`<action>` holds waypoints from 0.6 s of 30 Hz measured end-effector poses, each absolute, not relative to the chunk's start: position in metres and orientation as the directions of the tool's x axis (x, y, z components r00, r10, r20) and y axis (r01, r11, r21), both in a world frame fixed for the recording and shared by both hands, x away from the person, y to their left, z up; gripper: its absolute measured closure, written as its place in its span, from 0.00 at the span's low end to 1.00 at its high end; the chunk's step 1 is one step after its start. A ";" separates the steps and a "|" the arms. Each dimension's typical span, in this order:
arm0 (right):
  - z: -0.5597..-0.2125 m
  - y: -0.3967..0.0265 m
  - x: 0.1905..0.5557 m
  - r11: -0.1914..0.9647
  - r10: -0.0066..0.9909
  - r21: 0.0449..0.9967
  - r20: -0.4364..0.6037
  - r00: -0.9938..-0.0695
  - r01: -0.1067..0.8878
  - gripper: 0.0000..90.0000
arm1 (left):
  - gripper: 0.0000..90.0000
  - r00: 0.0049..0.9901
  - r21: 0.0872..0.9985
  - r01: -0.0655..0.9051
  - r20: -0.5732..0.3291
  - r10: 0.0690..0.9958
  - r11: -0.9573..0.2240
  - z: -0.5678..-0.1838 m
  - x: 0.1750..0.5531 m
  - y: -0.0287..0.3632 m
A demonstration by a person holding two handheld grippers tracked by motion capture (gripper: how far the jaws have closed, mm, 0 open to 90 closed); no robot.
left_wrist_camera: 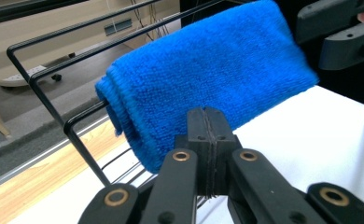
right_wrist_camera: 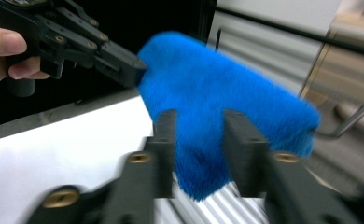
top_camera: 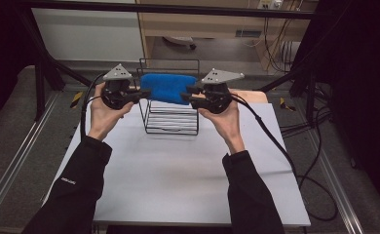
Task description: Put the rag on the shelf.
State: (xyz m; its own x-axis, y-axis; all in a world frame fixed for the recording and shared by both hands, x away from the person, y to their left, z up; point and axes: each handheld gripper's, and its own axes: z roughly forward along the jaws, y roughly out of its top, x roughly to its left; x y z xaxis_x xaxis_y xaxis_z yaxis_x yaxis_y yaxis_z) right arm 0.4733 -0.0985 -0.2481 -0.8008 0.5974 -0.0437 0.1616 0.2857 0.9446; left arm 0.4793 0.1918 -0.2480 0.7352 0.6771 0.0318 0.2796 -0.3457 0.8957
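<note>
The folded blue towel [top_camera: 167, 87], upper centre over the wire rack [top_camera: 171, 124], is pinched by the closed left gripper [top_camera: 144, 92], while the right gripper [top_camera: 190, 95] is parted around its other end, so release onto the rack is judged next.

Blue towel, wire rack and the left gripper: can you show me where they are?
blue towel [top_camera: 168, 87], high view, middle of the folded cloth.
wire rack [top_camera: 171, 127], high view, its lower front wires.
left gripper [left_wrist_camera: 207, 135], left gripper view, tips of its closed jaws.
</note>
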 end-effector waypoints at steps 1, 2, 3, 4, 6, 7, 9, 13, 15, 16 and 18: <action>-0.250 -0.098 0.475 0.292 0.603 0.938 -0.027 -0.797 0.189 0.85 | 1.00 0.735 0.896 0.278 0.034 0.677 -0.346 -0.249 0.479 0.192; -0.252 -0.097 0.477 0.306 0.607 0.929 -0.024 -0.794 0.206 0.90 | 1.00 0.734 0.897 0.274 0.038 0.678 -0.347 -0.251 0.480 0.192; -0.255 -0.095 0.478 0.320 0.615 0.921 -0.024 -0.788 0.222 0.94 | 1.00 0.733 0.896 0.275 0.039 0.679 -0.349 -0.252 0.480 0.191; -0.257 -0.094 0.480 0.320 0.622 0.917 -0.015 -0.783 0.236 0.98 | 1.00 0.733 0.895 0.273 0.044 0.679 -0.353 -0.254 0.480 0.191; -0.263 -0.094 0.483 0.313 0.640 0.912 0.003 -0.768 0.264 1.00 | 1.00 0.729 0.894 0.275 0.046 0.683 -0.354 -0.258 0.482 0.190; -0.266 -0.094 0.485 0.317 0.658 0.908 -0.002 -0.753 0.275 1.00 | 1.00 0.727 0.893 0.277 0.047 0.685 -0.355 -0.261 0.483 0.189; -0.271 -0.096 0.490 0.320 0.684 0.903 -0.011 -0.730 0.286 1.00 | 1.00 0.723 0.893 0.281 0.045 0.690 -0.352 -0.264 0.485 0.188; -0.277 -0.098 0.491 0.307 0.676 0.915 -0.015 -0.736 0.263 0.96 | 0.99 0.720 0.896 0.278 0.043 0.693 -0.345 -0.268 0.487 0.188; -0.277 -0.099 0.489 0.302 0.670 0.921 -0.020 -0.742 0.247 0.93 | 0.97 0.720 0.898 0.273 0.047 0.692 -0.346 -0.267 0.485 0.188; -0.276 -0.100 0.487 0.297 0.667 0.924 -0.020 -0.745 0.241 0.92 | 0.95 0.722 0.899 0.274 0.043 0.690 -0.343 -0.267 0.484 0.189; -0.273 -0.103 0.482 0.279 0.661 0.932 -0.013 -0.751 0.229 0.88 | 0.89 0.724 0.901 0.273 0.039 0.689 -0.337 -0.265 0.481 0.191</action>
